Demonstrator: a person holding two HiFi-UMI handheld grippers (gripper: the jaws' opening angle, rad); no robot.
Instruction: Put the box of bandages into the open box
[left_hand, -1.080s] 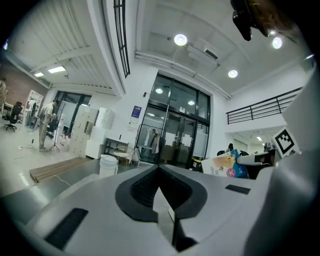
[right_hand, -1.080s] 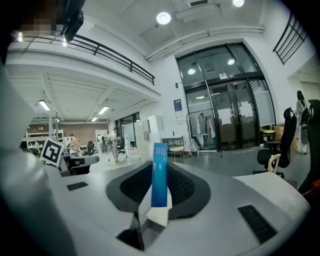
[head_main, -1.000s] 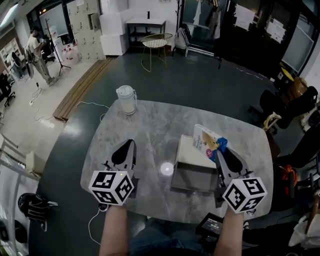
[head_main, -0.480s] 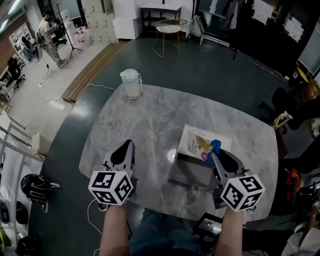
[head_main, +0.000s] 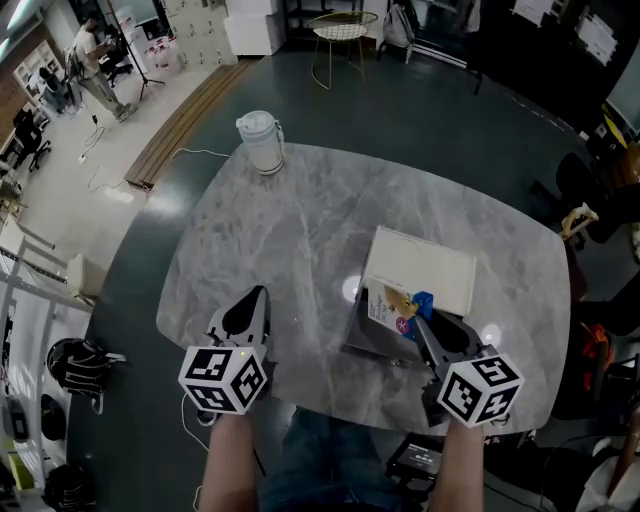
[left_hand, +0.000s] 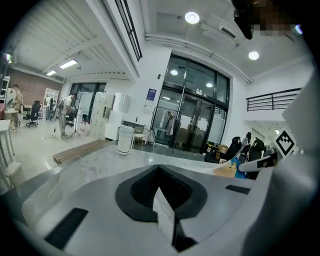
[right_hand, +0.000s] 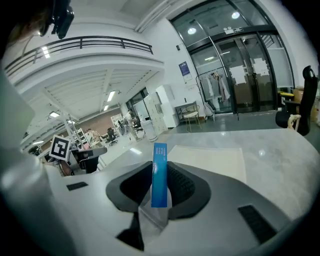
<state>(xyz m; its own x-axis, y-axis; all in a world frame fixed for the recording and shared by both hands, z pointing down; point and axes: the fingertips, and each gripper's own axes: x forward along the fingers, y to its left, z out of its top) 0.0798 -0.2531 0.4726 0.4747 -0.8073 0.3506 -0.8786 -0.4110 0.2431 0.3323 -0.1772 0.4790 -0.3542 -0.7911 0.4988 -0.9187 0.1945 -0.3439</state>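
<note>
Box of bandages (head_main: 393, 306): clamped by its thin blue edge in my right gripper (head_main: 424, 322), tilted above the open box (head_main: 372, 347); I cannot tell whether it touches the tray, as its lower end is hidden behind my jaws.
Open box: grey tray on my side of the table (head_main: 300, 225), with the pale lid (head_main: 420, 268) flat behind it.
Right fingers: narrow, pressing both faces of the box.
Left gripper (head_main: 254, 296): fingers together, nothing between them, left of the tray.
Jug (head_main: 260, 142): white, at the far edge; contents not visible.
</note>
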